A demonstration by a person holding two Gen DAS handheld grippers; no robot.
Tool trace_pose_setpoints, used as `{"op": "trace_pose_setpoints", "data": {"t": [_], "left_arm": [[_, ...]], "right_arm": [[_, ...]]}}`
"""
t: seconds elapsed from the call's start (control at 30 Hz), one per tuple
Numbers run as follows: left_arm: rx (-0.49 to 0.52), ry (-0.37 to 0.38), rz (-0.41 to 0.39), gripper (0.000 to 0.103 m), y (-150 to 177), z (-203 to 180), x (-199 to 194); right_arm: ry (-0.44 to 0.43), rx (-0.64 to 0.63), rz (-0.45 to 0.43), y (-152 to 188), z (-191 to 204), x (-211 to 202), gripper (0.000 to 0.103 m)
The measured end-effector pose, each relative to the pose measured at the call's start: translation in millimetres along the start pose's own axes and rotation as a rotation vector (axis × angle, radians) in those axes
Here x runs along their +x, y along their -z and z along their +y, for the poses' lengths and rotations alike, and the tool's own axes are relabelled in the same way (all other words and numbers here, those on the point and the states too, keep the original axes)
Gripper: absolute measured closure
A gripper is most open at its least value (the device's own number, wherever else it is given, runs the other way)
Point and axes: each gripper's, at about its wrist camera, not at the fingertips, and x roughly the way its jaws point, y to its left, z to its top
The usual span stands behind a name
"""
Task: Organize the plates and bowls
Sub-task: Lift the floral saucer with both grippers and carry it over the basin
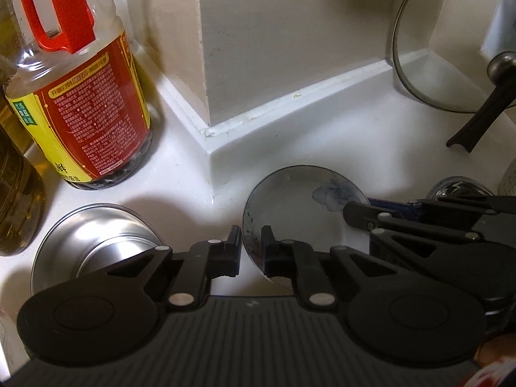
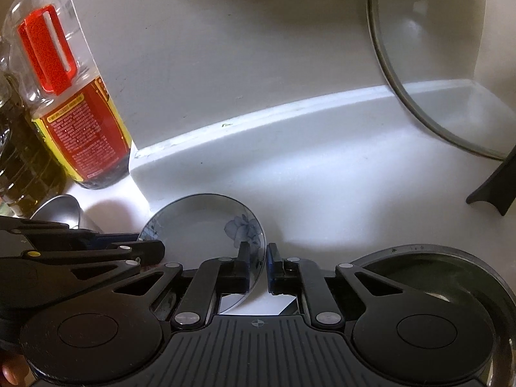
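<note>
Item: small glazed ceramic plate (image 1: 300,200), shallow, round, blue flower print, on the white table (image 1: 322,135) at the wall corner. Left gripper (image 1: 251,245) and right gripper (image 2: 258,258) each have jaws nearly closed, pinching opposite rim edges, apparently for a balanced two-sided lift. Alongside: steel bowl (image 1: 93,235), upturned, smooth; glass lid (image 2: 435,64) leaning on the wall.

Left claw (image 1: 251,251): matte black plastic, two round pivot housings, slotted linkage arms, silver rivets, ribbed grey base plate. Right claw (image 2: 258,267): same build, blue edging on the fingers (image 2: 274,269), small crosshair mark on the ribbed plate.
</note>
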Motion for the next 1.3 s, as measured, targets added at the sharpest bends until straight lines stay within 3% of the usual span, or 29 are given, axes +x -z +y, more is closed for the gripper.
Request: {"op": "trace_pose_setpoints", "data": {"t": [0.67,0.97,1.3], "left_arm": [[0.019,0.03,-0.09,0.094,-10,-7,-39],[0.1,0.105,-0.128,0.094,-9,-45,-61],[0.209,0.194,-0.105,0.093,9,-102,-66]], "right_arm": [[-0.004,0.072,-0.099,-1,-10,-49,0.096],[0.061,0.134,-0.138,7,-31,-94,0.096],[0.163,0.236,-0.146,43,-66,-138,0.096]]}}
